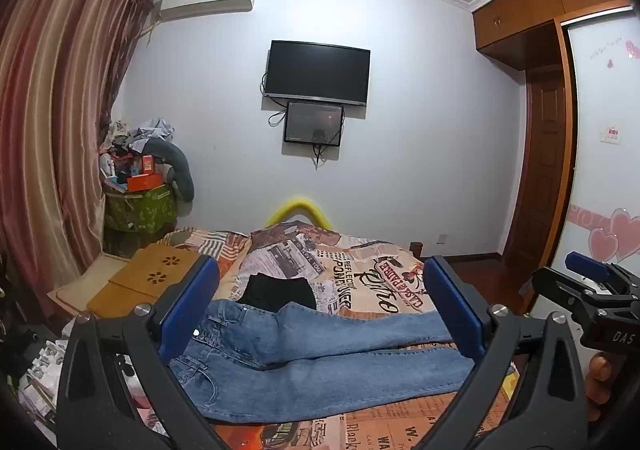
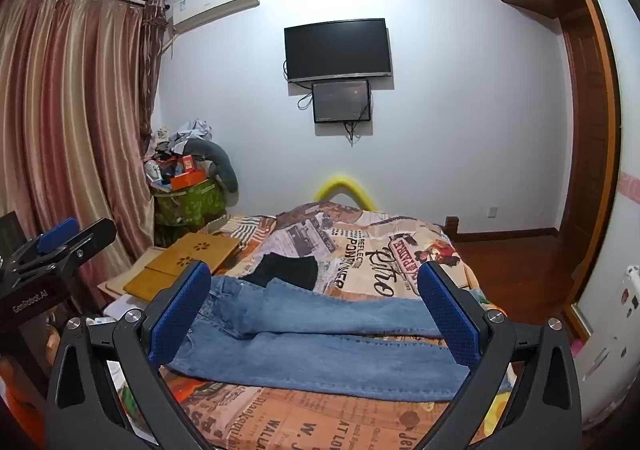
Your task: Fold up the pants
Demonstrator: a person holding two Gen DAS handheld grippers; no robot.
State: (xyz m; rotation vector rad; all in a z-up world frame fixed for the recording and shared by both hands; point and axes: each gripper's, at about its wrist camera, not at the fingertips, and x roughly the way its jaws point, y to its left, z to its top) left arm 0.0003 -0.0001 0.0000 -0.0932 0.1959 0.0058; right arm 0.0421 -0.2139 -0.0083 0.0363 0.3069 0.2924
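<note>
Blue jeans (image 1: 320,362) (image 2: 320,346) lie spread flat across the near part of the bed, waistband to the left, both legs running to the right. My left gripper (image 1: 320,310) hovers above them, wide open, nothing between its blue pads (image 1: 188,310). My right gripper (image 2: 316,314) is likewise open and empty over the jeans. Each gripper shows at the edge of the other's view: the right gripper (image 1: 600,290) at the far right, the left gripper (image 2: 56,246) at the far left.
A black folded garment (image 1: 280,292) (image 2: 286,270) lies just behind the jeans on the printed bedspread (image 1: 360,274). A wooden lap tray (image 1: 152,274) sits on the bed's left side. Curtains, a cluttered green box (image 1: 140,206) and a wall television (image 1: 316,72) stand beyond.
</note>
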